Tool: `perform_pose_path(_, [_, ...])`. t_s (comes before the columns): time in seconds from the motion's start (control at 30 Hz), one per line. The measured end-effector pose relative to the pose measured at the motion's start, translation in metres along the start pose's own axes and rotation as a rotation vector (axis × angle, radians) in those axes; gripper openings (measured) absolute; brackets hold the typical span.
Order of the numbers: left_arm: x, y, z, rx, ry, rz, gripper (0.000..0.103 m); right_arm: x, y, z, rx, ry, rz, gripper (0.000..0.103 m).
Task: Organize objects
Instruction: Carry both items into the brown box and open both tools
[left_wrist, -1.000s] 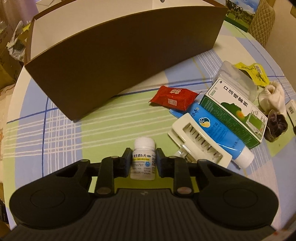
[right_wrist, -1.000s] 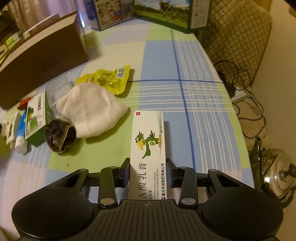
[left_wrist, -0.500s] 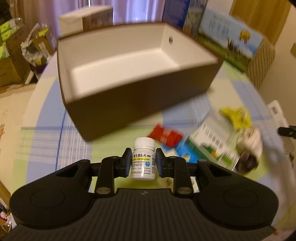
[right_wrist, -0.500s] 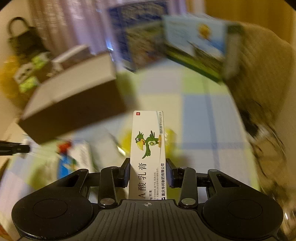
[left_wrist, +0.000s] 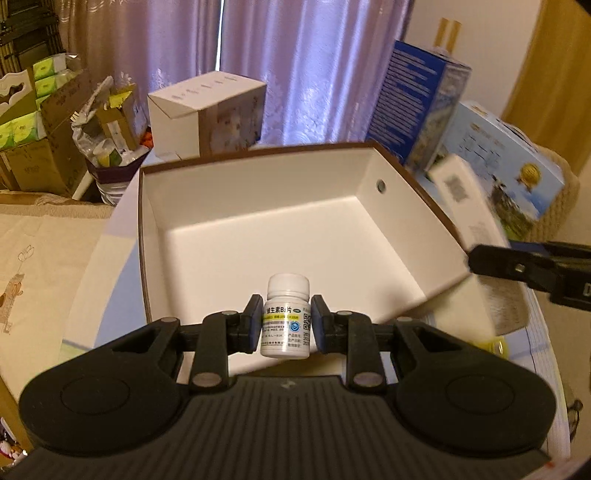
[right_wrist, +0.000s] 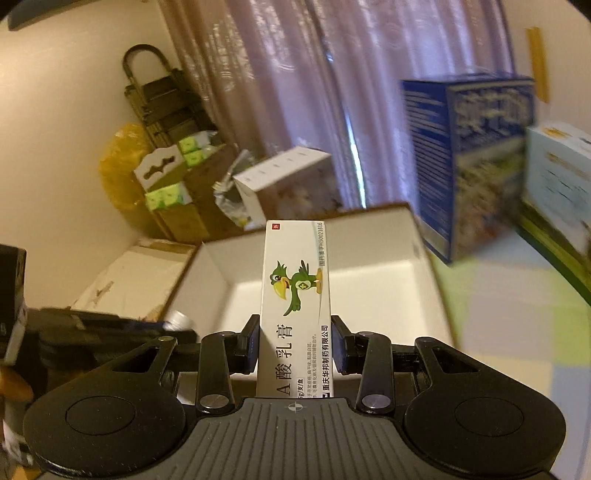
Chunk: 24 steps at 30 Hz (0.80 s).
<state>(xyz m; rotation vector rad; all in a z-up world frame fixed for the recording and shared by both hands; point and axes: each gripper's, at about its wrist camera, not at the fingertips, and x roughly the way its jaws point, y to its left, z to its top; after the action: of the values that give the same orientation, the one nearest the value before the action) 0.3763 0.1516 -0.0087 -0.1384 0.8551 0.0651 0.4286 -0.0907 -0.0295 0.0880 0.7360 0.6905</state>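
Note:
My left gripper is shut on a small white pill bottle, held upright in the air over the near edge of the brown box with the white inside. My right gripper is shut on a long white ointment carton with a green parrot, which points toward the same box. In the left wrist view the carton appears blurred beside the box's right wall, with the right gripper's finger below it. The left gripper and the bottle's cap show at the left of the right wrist view.
Blue printed cartons stand behind the box at the right. A white cardboard box and stacked cartons with tissue packs sit off the table's far left, before purple curtains. The checked tablecloth lies right of the box.
Both grippers lifted off the table with their objects and swung toward the brown box. The box's open inside now faces both cameras, and the clutter on the cloth has dropped out of view.

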Motion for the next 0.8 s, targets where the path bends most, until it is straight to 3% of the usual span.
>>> perform_pose_path(0.27, [0.036, 0.018, 0.021, -0.045, 0.026, 0.045, 0.023, 0.077, 0.007, 0.023, -0.037, 0.052, -0.033, 0.035])
perform_pose_path(0.57, [0.078, 0.028, 0.018, -0.071, 0.104, 0.045, 0.023, 0.138, -0.015, -0.006, -0.070, 0.243, -0.113, 0.035])
perform_pose_path(0.8, [0.099, 0.028, 0.012, -0.084, 0.148, 0.031, 0.023, 0.151, -0.035, -0.019, -0.023, 0.281, -0.130, 0.035])
